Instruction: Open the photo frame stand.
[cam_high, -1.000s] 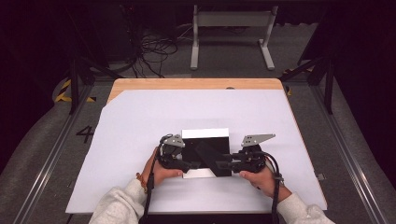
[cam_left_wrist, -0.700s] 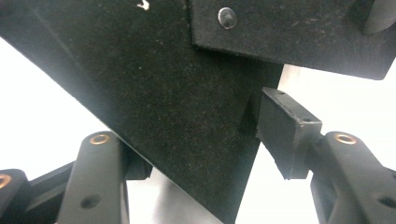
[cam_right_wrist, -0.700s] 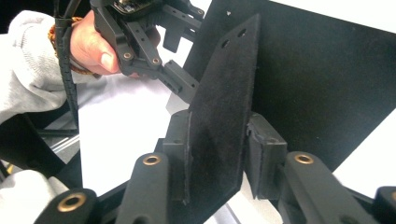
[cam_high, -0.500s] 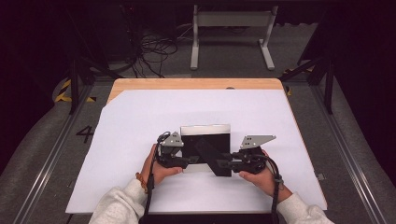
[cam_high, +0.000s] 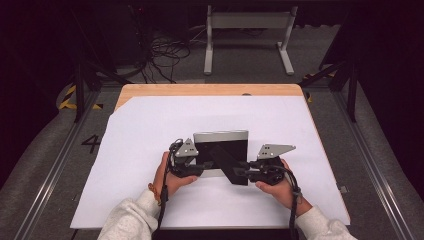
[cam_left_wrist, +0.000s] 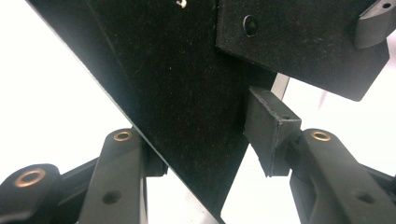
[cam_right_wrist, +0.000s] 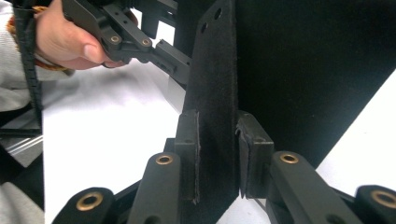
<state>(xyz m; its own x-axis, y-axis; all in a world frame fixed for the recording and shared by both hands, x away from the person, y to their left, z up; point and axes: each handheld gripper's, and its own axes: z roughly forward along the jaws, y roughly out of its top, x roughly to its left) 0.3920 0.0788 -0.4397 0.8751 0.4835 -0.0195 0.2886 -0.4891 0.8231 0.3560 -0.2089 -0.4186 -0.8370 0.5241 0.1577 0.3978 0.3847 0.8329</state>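
A picture frame (cam_high: 220, 145) with a silver rim and a black back stands tilted on the white sheet between my hands. My left gripper (cam_high: 202, 165) holds its left side. In the left gripper view the black back panel (cam_left_wrist: 163, 70) runs between the pads of the left gripper (cam_left_wrist: 210, 149); one pad (cam_left_wrist: 268, 133) presses on it and the other is hidden behind it. These jaws have just been closing. My right gripper (cam_high: 240, 172) is shut on the frame's black stand leg (cam_high: 227, 165). Both pads of the right gripper (cam_right_wrist: 217, 154) press flat on the stand leg (cam_right_wrist: 215, 70), and its jaws have just been closing too.
A white sheet (cam_high: 150, 125) covers most of the wooden table (cam_high: 200, 90). Dark floor with cables (cam_high: 160, 55) and a grey metal stand (cam_high: 247, 22) lies beyond the far edge. Metal rails (cam_high: 365, 150) run along both sides of the table.
The frame has tipped up a little and shifted slightly away from me, so less of its light lower edge shows. Both hands stay close to where they were.
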